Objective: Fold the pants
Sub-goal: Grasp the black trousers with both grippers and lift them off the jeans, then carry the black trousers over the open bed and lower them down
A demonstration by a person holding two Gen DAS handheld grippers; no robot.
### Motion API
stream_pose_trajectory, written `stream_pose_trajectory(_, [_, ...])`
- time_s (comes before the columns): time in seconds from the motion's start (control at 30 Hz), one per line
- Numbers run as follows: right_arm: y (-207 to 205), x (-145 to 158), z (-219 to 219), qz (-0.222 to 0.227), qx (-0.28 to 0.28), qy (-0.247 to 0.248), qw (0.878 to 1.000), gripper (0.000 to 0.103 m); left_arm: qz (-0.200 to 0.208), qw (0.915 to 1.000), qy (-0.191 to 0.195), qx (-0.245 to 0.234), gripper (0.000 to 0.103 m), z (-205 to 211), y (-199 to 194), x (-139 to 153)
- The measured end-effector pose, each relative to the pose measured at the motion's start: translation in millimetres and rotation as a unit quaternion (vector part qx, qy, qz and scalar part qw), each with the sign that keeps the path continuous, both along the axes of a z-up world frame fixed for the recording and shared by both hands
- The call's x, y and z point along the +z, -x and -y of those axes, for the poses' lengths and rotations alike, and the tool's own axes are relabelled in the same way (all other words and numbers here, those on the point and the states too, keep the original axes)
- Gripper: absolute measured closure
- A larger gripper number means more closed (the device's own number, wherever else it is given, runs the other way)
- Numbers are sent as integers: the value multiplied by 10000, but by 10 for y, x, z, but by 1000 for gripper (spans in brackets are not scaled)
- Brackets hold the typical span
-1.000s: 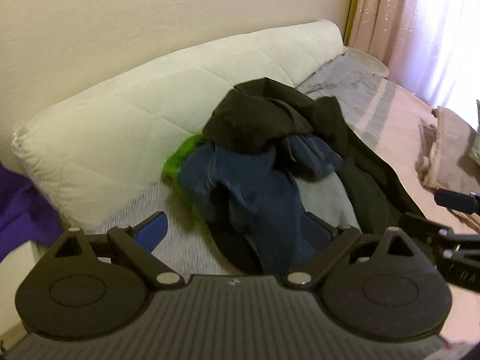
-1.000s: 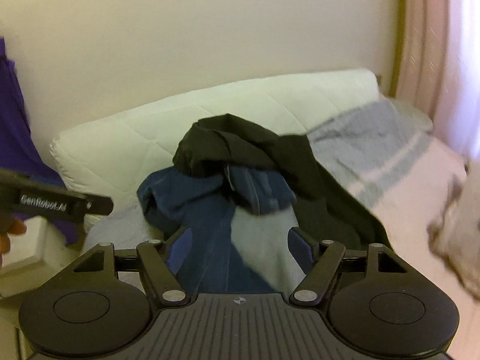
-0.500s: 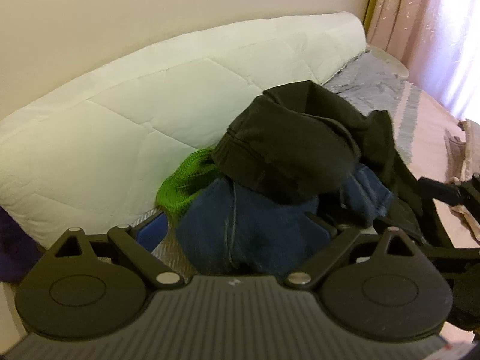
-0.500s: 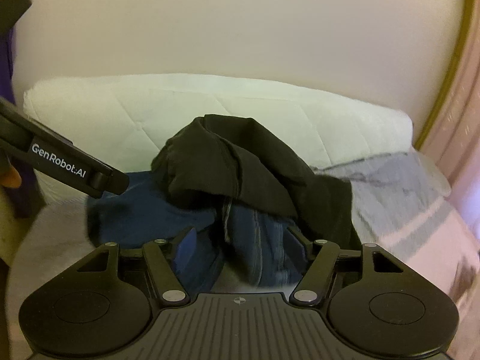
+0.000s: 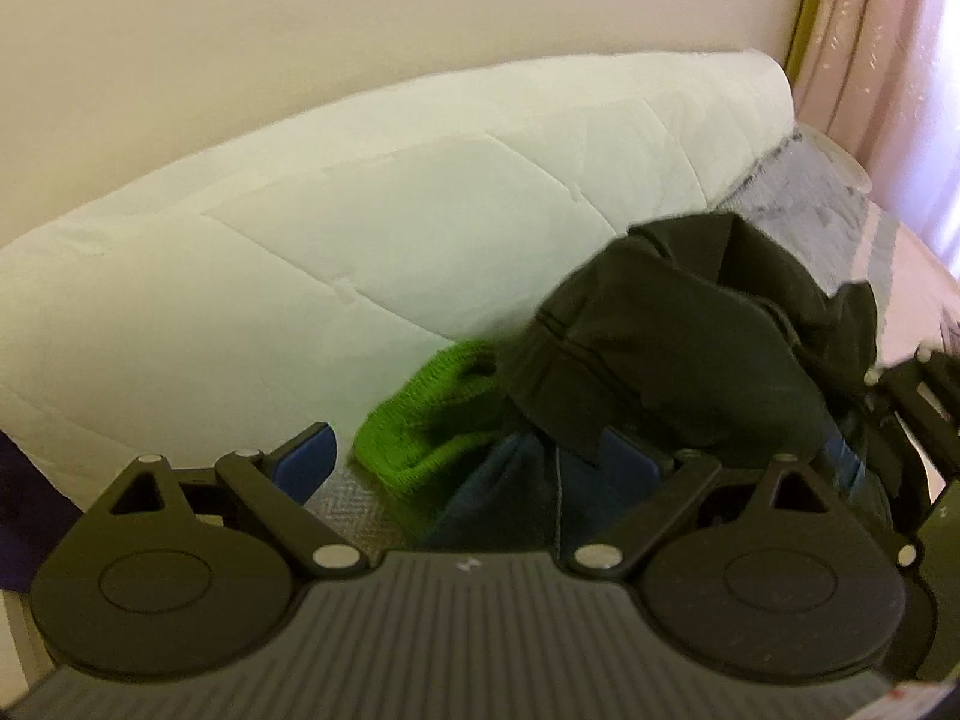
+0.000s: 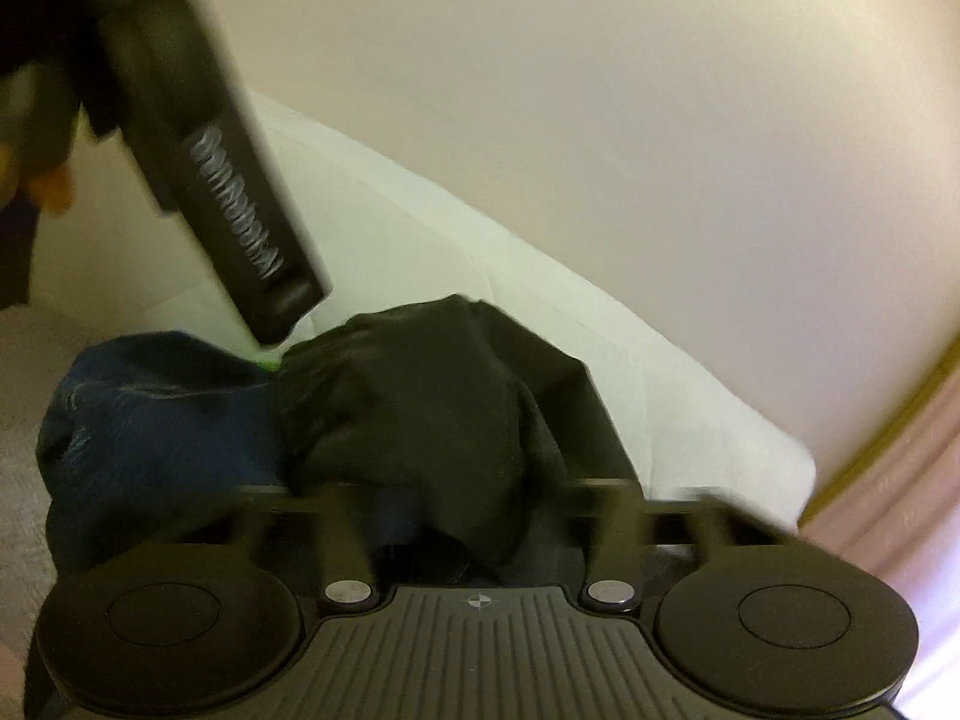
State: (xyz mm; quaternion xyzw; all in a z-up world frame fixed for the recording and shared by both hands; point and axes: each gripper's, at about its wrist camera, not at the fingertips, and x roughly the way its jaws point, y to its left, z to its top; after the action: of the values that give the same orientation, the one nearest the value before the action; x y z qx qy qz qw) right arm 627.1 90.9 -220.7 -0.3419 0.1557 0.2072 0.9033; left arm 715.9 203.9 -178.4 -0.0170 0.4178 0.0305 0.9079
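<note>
Compared with one second ago, both cameras are much closer to the clothes pile, and the right view is rolled. The right gripper (image 6: 474, 516) has just been closing its jaws; they now stand nearly together with the black pants (image 6: 420, 420) bunched between them, though the blur hides the pads. The left gripper (image 5: 468, 456) has its jaws wide apart. In the left view the black pants (image 5: 672, 360) lie at 1 o'clock from it, on top of blue jeans (image 5: 510, 504), with a green knit (image 5: 432, 426) at 11 o'clock, against the white quilt (image 5: 360, 228).
</note>
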Motion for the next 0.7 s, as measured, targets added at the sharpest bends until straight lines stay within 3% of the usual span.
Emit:
stream_pose_trajectory(0.13, [-64,392,361,-370,-405,-1264,9905,98,219,9997,24,50,11,-22,71,205])
stream_pose_trajectory(0.27, [-2,905,827,-477,-926,-2572,9607,99,501,9987,100,-55,12,88,196,491])
stream_pose_trajectory(0.37, [185,1345,1254,-312,-1319,-3436,9293,99,712,9970,169,-269,12,256,349,711])
stream_pose_trajectory(0.47, [569,1810,1777,148,-1754,-4086,8956,99,899,9937,269,-605,12,527,541,929])
stream_pose_trajectory(0.6, [1309,2392,2450,826,-2353,-4429,8612,99,1086,9859,430,-1195,12,977,939,1186])
stream_pose_trajectory(0.7, [2067,2775,2996,1263,-2949,-4697,8225,99,1166,9759,554,-1760,12,1406,1317,1355])
